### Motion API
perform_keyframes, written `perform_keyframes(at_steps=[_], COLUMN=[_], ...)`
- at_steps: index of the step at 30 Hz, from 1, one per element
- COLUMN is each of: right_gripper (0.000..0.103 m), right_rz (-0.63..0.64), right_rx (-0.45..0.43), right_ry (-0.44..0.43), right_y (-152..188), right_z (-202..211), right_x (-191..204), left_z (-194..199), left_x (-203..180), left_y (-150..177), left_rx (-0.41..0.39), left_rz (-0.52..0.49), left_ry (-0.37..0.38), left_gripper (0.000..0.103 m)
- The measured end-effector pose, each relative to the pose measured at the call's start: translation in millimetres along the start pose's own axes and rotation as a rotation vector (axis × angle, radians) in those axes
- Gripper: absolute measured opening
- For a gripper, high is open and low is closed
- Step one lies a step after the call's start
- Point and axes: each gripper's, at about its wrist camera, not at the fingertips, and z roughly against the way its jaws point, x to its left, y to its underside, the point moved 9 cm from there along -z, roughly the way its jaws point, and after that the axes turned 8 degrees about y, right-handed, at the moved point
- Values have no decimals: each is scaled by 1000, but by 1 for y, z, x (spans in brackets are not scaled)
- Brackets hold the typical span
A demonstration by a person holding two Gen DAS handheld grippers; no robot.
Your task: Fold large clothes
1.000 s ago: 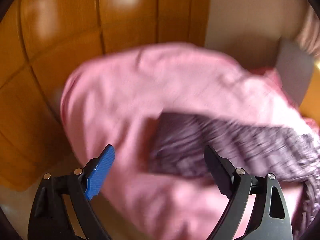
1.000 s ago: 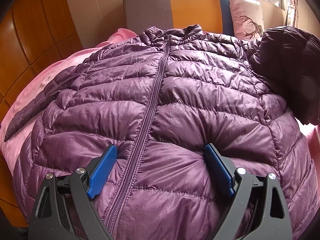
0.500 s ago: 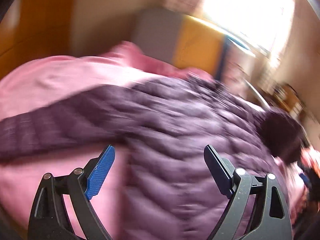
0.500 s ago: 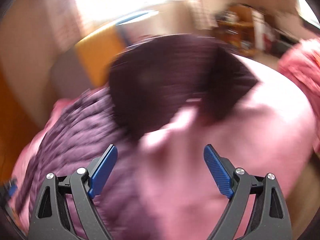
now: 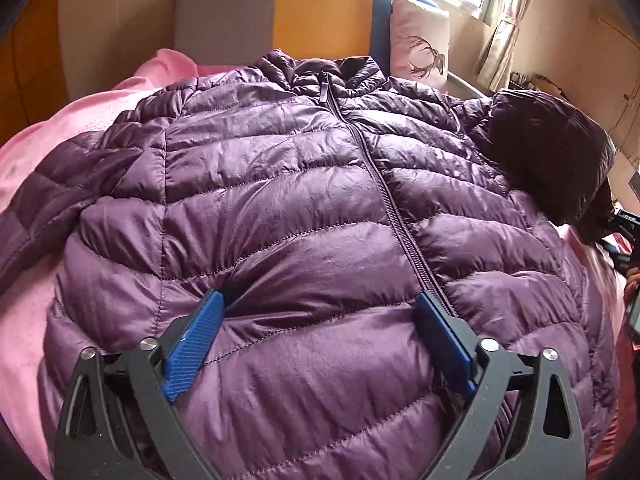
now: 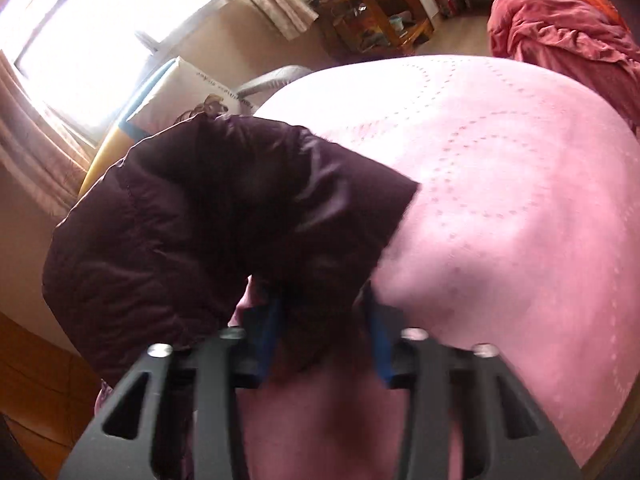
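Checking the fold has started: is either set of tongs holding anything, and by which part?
The right tongs have just closed on the dark sleeve of the purple jacket, near its end. The left tongs are open, holding nothing.

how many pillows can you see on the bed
1: a pale pillow with a dark print, leaning on the headboard behind the purple jacket. More may be hidden behind the jacket.
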Motion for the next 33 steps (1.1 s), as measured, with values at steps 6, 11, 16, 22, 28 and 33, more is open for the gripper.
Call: perform_keyframes(at_steps=[6, 11, 16, 22, 28, 33], right_gripper=[5, 4, 3, 2, 51, 65], right_rz=[195, 255, 208, 175, 216, 380], right_rx=[-81, -160, -182, -51, -172, -246], right_ry=[-1, 59, 280, 558, 704, 379], right_y=[-18, -54, -91, -88, -98, -68], right_z=[75, 141, 133, 67, 76, 78], right_x=[30, 23, -38, -122, -119, -1], left_z=[-2, -3, -4, -4, -4, -5], left_x=[0, 2, 2, 2, 3, 4], left_y=[1, 1, 2, 2, 3, 3], left_rx=[2, 0, 0, 2, 2, 0], left_rz=[7, 9, 9, 6, 5, 0], left_ry=[13, 17, 16, 14, 15, 8], left_gripper=[99, 99, 99, 99, 99, 99])
